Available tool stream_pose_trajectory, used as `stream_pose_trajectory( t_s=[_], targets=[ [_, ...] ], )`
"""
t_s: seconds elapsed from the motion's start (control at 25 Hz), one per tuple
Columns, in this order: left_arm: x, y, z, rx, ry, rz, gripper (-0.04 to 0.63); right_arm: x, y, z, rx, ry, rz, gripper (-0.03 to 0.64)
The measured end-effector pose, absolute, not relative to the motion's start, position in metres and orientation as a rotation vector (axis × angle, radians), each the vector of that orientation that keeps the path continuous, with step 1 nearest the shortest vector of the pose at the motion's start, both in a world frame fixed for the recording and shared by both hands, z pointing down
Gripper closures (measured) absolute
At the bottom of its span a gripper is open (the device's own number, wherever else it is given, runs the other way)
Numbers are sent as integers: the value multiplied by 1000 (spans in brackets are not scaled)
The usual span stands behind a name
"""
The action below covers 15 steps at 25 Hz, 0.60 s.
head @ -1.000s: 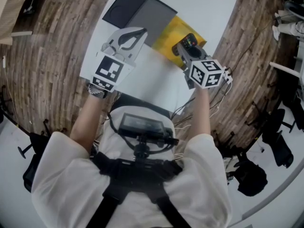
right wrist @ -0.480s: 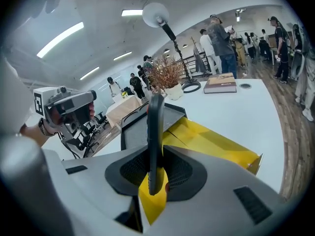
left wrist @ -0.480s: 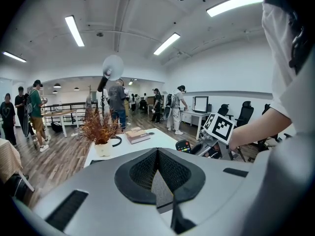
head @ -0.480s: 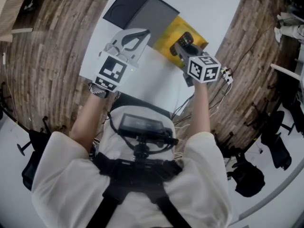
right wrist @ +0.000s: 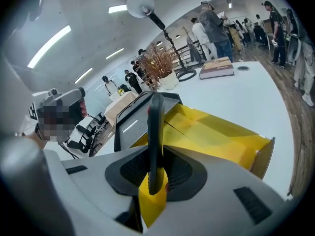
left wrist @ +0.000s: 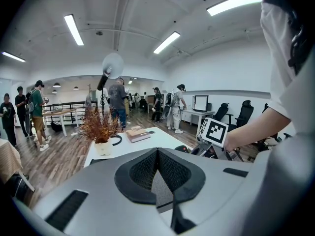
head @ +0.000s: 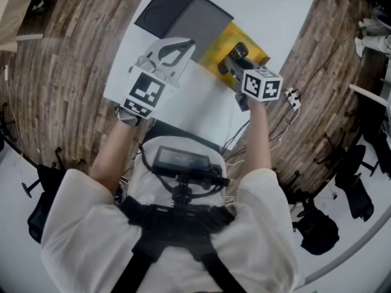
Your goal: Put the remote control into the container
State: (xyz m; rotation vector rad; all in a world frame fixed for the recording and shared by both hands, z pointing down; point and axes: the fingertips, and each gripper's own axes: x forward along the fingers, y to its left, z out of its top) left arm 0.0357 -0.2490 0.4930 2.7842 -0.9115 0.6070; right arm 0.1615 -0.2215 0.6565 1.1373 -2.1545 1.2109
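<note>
Well, the white rectangular table (head: 269,17) lies under both my tongs, and the open yellow box-shaped container (right wrist: 221,136) sits just below and ahead of my right tongs (right wrist: 156,176). My left tongs (left wrist: 157,154), off to the side of the right ones, are pinched together on nothing. My right tongs clamp the slim black remote control (right wrist: 155,127) edge-on, its far end poking past the tips above the container

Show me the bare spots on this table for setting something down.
Bare: the white table between the left gripper and right gripper, toward the near edge; also the strip beyond the yellow container. Crowded: where the dark mat meets the container.
</note>
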Motion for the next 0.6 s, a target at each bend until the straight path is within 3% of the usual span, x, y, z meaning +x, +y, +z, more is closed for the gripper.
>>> stream_pose_trajectory(
  t_s=[0.6],
  targets=[
    [33,-249,498,2772,-907,627,584,159,-225,666,1094,-2108,1233,537]
  ],
)
